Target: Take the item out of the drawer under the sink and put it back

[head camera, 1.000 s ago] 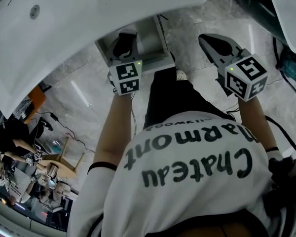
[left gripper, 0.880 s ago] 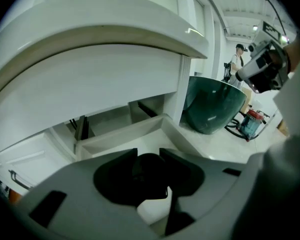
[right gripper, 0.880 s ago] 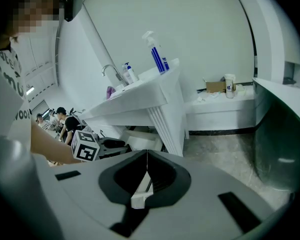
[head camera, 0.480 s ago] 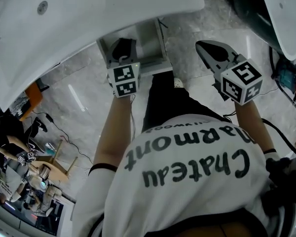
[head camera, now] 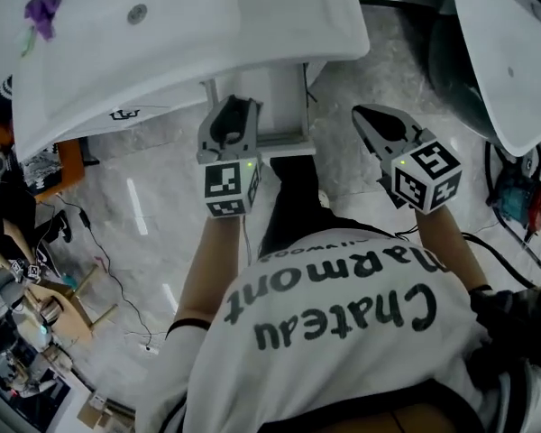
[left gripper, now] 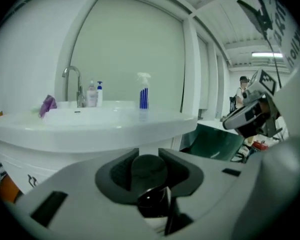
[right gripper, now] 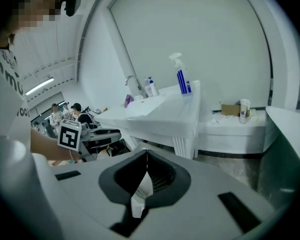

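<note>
The small dark round-capped container [left gripper: 149, 171] is held clear of the white open drawer [head camera: 284, 97] at the upper centre of the head view, so the taking-out appears done. Returning it is judged next: the container is to be lowered into the drawer under the white basin [head camera: 189, 34] and released. The left gripper [head camera: 234, 115], whose jaws have just been closing, is clamped on it and tilted slightly downward. The right gripper [right gripper: 146, 156], right of centre, is closed tip to tip with nothing held.
</note>
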A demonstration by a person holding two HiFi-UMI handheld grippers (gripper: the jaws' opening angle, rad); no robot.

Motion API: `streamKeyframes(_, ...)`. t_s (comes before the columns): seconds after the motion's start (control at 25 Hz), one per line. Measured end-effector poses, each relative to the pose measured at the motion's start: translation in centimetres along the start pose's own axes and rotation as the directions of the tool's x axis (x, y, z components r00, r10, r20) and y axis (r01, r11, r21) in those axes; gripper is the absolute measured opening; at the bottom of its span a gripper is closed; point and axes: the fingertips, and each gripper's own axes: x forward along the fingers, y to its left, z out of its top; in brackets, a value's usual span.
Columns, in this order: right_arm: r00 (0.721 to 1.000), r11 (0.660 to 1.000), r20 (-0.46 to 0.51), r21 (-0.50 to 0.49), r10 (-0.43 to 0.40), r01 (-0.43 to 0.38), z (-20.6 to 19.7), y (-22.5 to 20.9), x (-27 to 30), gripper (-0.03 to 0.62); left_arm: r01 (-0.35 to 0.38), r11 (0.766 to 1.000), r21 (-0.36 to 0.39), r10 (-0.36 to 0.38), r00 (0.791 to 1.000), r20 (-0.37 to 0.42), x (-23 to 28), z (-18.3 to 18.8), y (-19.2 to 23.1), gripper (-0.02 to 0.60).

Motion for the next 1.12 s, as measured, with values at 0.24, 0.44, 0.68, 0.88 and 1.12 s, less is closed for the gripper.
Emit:
streamKeyframes(0.24,0.979,0.990,0.153,-0.052,0.135,-0.128,5.0,3.7,-2.0,0.011,-0.023,1.000,-0.015,0.024,0.999,0.047,-5.9,4.8,-0.9,0.124)
streamKeyframes(0.44,0.956,0.977,0.201,-0.053,0.212,-0.205,8.5,7.0,-3.2,0.011,-0.030,0.999,-0.024,0.032,0.991,0.128,-10.7,8.0,-1.0,0.124)
streamKeyframes(0.68,0.916,0.948,0.256,-0.166,0.308,-0.272,11.4,12.3,-5.8,0.011,-0.038,0.999,-0.038,0.046,0.973,0.226,-16.6,11.4,-1.5,0.124)
streamKeyframes(0.88,0.906,0.927,0.247,-0.242,0.345,-0.288,11.3,15.2,-7.6,0.011,-0.049,0.997,-0.066,0.066,0.952,0.299,-21.2,14.0,-2.2,0.124)
streamKeyframes(1.12,0.885,0.879,0.186,-0.315,0.427,-0.358,9.6,18.7,-7.9,0.011,-0.190,0.975,-0.118,0.218,0.926,0.309,-27.4,13.5,-1.9,0.124)
